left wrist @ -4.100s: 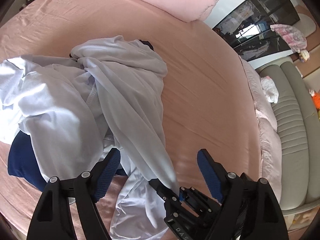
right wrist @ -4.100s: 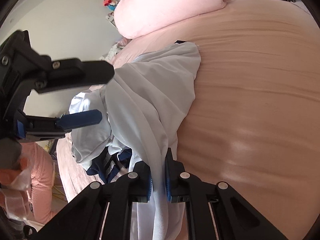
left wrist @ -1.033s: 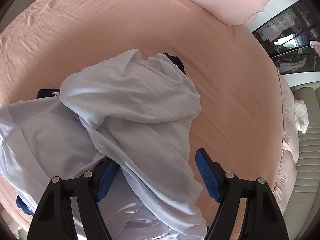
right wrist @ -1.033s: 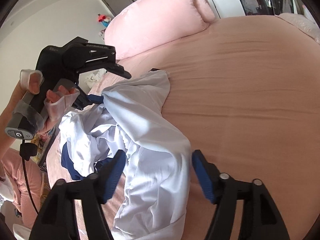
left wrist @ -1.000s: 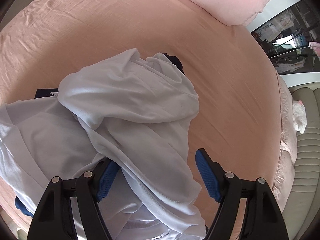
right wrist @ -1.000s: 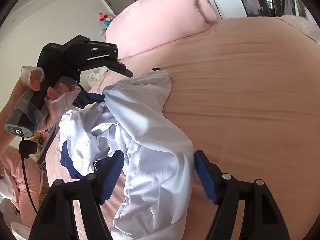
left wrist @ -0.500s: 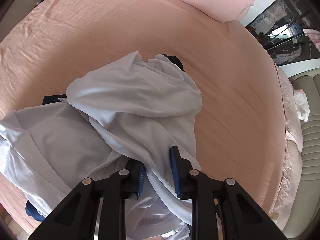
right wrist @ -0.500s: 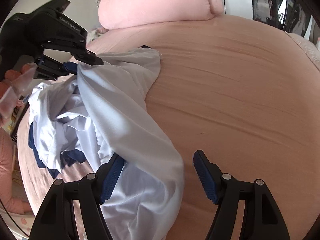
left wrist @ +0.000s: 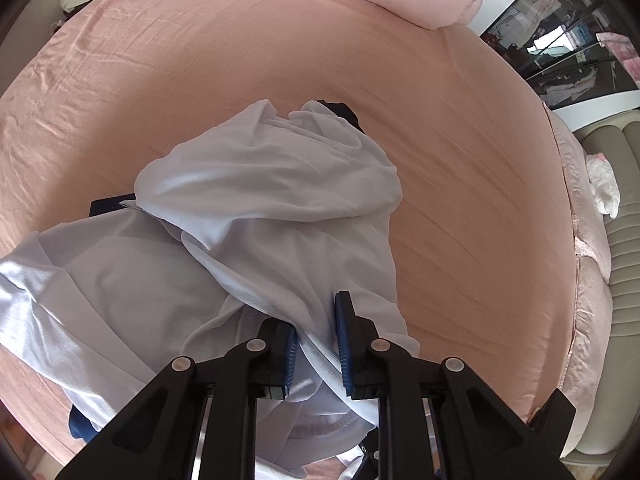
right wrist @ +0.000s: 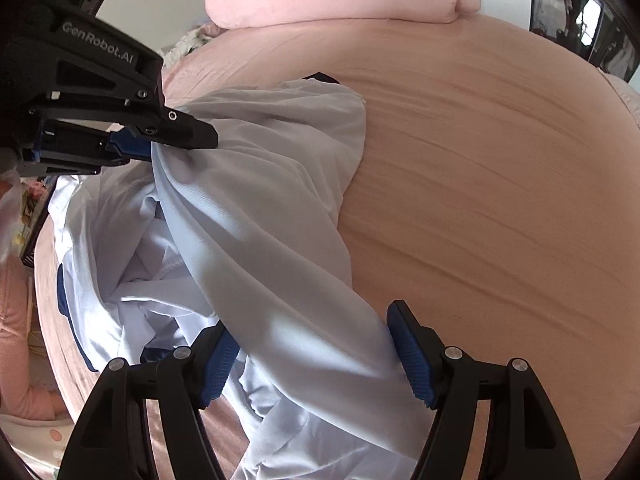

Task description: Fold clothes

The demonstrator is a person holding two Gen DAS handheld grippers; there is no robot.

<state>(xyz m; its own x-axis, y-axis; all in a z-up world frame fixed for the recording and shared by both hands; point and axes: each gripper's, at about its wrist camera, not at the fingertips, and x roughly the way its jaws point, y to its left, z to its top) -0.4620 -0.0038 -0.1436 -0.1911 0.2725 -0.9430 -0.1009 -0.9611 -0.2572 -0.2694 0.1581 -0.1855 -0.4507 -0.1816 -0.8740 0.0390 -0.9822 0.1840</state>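
Thin, soft, light white garment [left wrist: 256, 200], likely slippery and prone to sagging; best taken at a hem or seam edge. Crumpled in a heap over navy cloth [left wrist: 80, 426] on pink bed [left wrist: 460, 160]. Left gripper [left wrist: 316, 344] pinched on a fold. Right gripper [right wrist: 316, 360] spread wide, straddling fabric.

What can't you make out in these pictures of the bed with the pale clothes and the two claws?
- Dark blue garment: mostly buried under the pale garment in both views; its kind is unclear.
- Pale garment's shape: bunched and cut by the bottom edge, left wrist view.
- Right claw: cloth covers its left pad's tip.
- Person's sleeve: cropped at the left edge, right wrist view.
- Left claw: cloth hides its pads' contact.
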